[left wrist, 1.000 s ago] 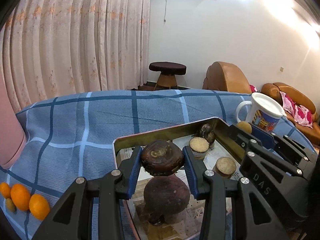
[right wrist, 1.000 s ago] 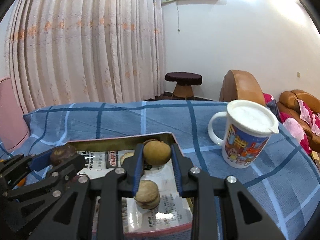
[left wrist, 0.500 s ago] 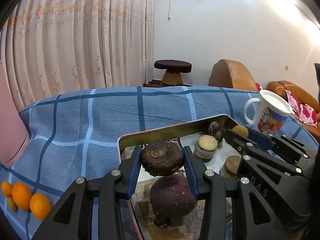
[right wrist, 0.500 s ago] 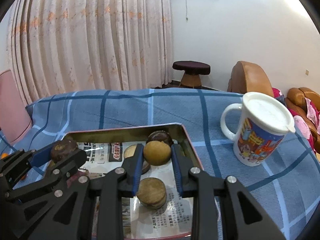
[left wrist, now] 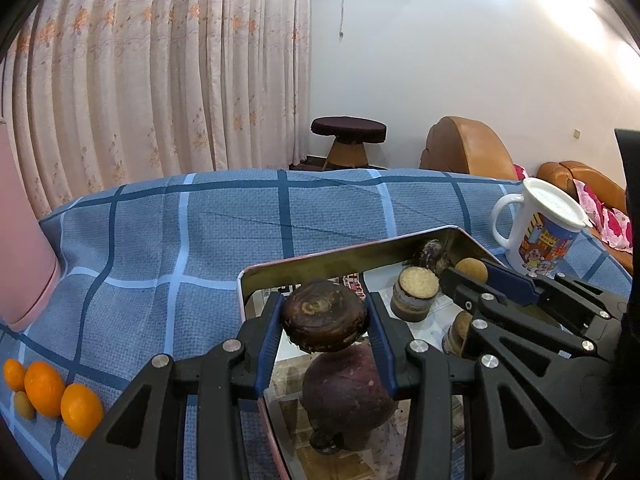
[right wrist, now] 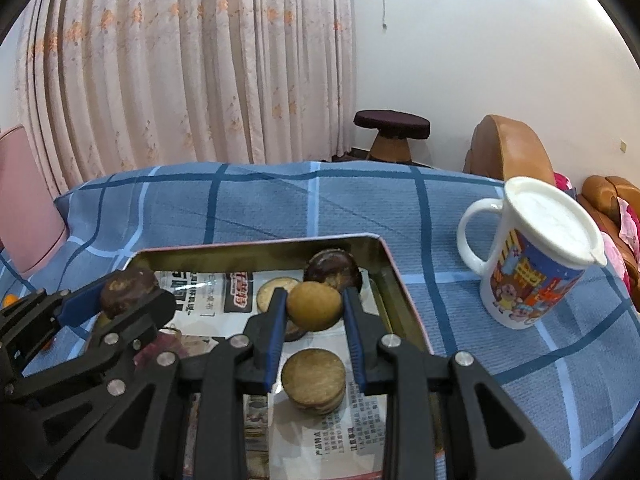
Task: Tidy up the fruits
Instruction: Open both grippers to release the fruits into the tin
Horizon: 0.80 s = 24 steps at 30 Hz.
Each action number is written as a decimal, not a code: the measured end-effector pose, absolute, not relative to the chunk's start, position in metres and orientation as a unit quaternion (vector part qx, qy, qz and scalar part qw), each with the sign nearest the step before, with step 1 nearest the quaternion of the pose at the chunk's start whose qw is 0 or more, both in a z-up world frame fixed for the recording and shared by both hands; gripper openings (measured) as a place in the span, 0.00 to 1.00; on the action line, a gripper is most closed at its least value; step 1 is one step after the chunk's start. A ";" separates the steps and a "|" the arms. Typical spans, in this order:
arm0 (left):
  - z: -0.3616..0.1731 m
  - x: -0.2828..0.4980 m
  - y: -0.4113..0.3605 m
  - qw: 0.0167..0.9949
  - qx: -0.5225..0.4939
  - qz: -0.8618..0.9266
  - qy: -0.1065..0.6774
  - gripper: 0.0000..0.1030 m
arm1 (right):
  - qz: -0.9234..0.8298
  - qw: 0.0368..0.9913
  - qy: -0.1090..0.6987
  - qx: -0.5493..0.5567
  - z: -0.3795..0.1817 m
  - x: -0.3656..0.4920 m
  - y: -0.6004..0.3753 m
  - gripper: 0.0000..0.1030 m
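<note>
Both grippers loaded over tray; nothing released in the last second.
Left gripper (left wrist: 325, 322) clamped on dark brown round fruit (left wrist: 323, 316), right gripper (right wrist: 314, 307) on small tan round fruit (right wrist: 315, 306), above paper-lined metal tray (right wrist: 256, 254); placement pending.

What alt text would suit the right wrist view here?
The right tongs grip a tan round fruit above a metal tray lined with newspaper, where more brown fruits lie. At left the left tongs hold a dark fruit; a lidded white mug stands to the right on a blue checked cloth.
</note>
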State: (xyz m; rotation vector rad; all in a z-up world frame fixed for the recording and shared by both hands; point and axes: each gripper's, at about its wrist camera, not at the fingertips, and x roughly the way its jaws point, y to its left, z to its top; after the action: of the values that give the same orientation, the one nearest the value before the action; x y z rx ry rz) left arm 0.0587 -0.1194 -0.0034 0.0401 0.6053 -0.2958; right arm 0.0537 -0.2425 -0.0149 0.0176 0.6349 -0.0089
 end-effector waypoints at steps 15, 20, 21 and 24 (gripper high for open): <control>-0.005 0.060 -0.113 0.943 0.007 -0.139 0.301 0.43 | -0.006 0.951 0.307 0.018 -0.016 0.053 -0.241 0.44; 0.000 0.051 -0.098 0.950 -0.028 -0.144 0.277 0.56 | -0.018 0.963 0.264 0.047 -0.008 0.039 -0.253 0.70; 0.003 0.049 -0.093 0.952 -0.038 -0.140 0.269 0.60 | -0.022 0.966 0.250 0.052 -0.005 0.036 -0.255 0.78; 0.010 0.044 -0.078 0.959 -0.066 -0.128 0.245 0.82 | -0.035 0.976 0.203 0.065 0.003 0.024 -0.261 0.95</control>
State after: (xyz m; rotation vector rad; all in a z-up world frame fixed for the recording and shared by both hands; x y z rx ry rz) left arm 0.0440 -0.0785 0.0097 -0.1333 0.4958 -0.2597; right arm 0.0242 -0.2610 0.0025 0.1309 0.4085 -0.0704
